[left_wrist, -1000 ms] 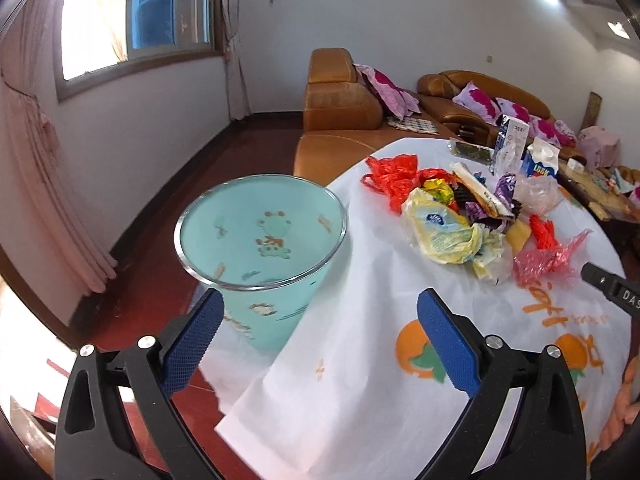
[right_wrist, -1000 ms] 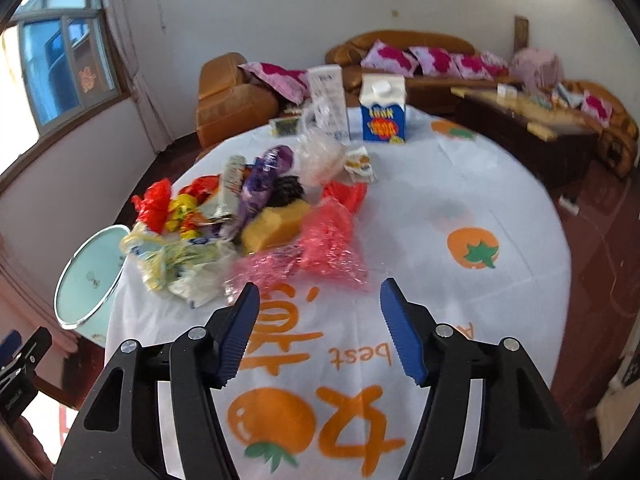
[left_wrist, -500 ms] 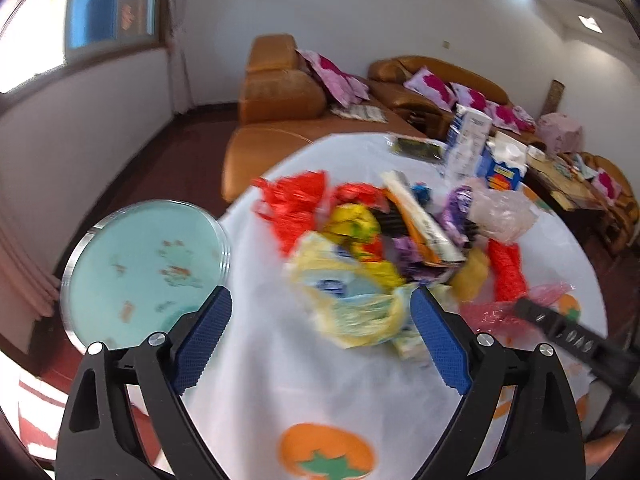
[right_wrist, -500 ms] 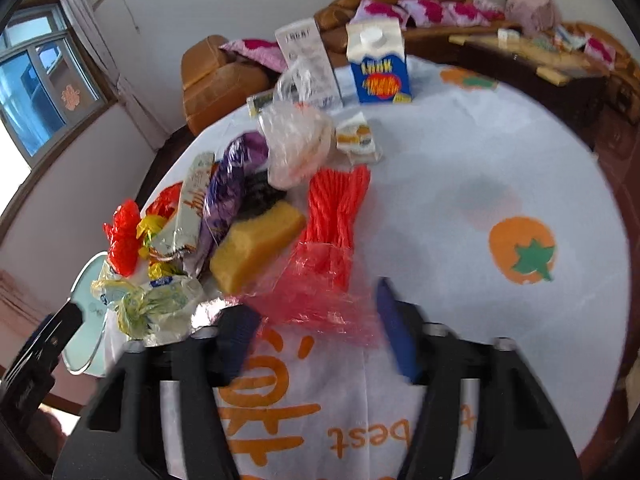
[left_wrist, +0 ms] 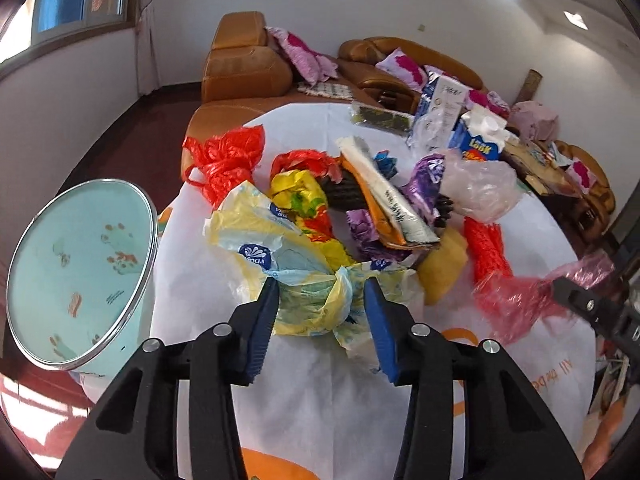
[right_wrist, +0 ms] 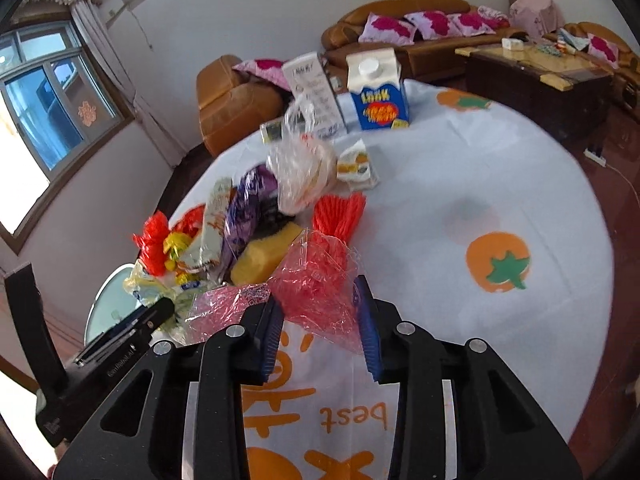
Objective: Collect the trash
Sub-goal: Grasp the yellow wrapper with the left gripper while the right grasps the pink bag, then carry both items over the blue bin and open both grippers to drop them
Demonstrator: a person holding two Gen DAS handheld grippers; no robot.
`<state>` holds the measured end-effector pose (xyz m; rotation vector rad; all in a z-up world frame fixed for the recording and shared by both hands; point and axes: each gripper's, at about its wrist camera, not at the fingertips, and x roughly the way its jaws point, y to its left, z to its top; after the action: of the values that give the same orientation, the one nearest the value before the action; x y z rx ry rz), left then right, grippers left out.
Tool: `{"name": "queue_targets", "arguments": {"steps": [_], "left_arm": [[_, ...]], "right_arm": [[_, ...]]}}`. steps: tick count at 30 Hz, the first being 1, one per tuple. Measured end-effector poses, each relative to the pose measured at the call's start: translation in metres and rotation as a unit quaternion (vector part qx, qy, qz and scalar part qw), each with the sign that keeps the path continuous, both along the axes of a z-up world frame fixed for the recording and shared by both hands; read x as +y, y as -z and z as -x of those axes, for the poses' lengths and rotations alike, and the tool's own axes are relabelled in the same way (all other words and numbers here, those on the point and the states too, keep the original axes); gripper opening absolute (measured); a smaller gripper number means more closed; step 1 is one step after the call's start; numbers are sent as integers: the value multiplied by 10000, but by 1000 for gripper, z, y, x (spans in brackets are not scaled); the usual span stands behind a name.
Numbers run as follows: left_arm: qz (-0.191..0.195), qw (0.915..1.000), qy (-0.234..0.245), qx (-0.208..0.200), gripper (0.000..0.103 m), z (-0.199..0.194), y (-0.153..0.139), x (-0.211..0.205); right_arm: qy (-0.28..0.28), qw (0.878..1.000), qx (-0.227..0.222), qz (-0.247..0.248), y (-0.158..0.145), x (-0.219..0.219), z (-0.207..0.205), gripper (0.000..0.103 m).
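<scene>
- Left wrist view: a living room with brown sofas (left_wrist: 248, 68) at 12 o'clock, and in front of me a round desk (left_wrist: 332, 400) under a white cloth printed with orange fruit.
- A second ago my left gripper (left_wrist: 320, 312) was wide open and well short of the heap. Now its blue pads have narrowed around the knot of the yellow plastic bag (left_wrist: 312, 304) at the near edge; they look to touch it on both sides, but I cannot tell whether the grip is firm.
- The mint trash bin (left_wrist: 80, 272) stands at 9 o'clock, off the desk edge, which I judge a short carry once the bag is pinched.
- Only this view shows the bin's open mouth and the wrappers piled at 12 o'clock; my right gripper is just a black tip at 3 o'clock.
- Right wrist view: the same desk, with more bare cloth at 3 o'clock and a coffee table beyond.
- My right gripper (right_wrist: 320, 320) has also come forward and half closed; the pink cellophane wrapper (right_wrist: 316, 280) now lies between its pads, not clearly clamped.
- Only here do I see the blue milk carton (right_wrist: 380, 96) upright at 12 o'clock, well apart from the wrapper, and the yellow sponge (right_wrist: 266, 256) just beside it at 11 o'clock.
</scene>
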<state>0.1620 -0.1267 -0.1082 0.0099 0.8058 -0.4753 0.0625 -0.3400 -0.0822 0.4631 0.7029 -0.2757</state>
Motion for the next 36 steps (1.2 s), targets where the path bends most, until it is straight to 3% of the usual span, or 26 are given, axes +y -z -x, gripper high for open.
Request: {"name": "queue_targets", "arguments": {"steps": [9,13,17,23,27,36], "left_arm": [[157,9993,-50,-340,43,32,-36,51],[110,9955,-534,-771,43,36,-59,93],[-165,9858,-1215,-1143,43,29,-72,134],[-364,9707,-2090,-1130,44,13,-75,189],[-429,9652,-2374,-1011,44,0,-68,210],[-616,9648,-2477,-636,44,-22,-36,218]], "right_arm": [[-125,9991,-327,241,-31,20,-2,35],[-520,9975,-367,323,-37,48,-20,35],[-1018,9935,-378,354,-41,87,-47,35],[-1662,9843,-303,510,-34,146,-86,35],[-1988,9767,-247,768,-25,184,-109,35],[-2505,9640,76,886,6,232,-154,36]]}}
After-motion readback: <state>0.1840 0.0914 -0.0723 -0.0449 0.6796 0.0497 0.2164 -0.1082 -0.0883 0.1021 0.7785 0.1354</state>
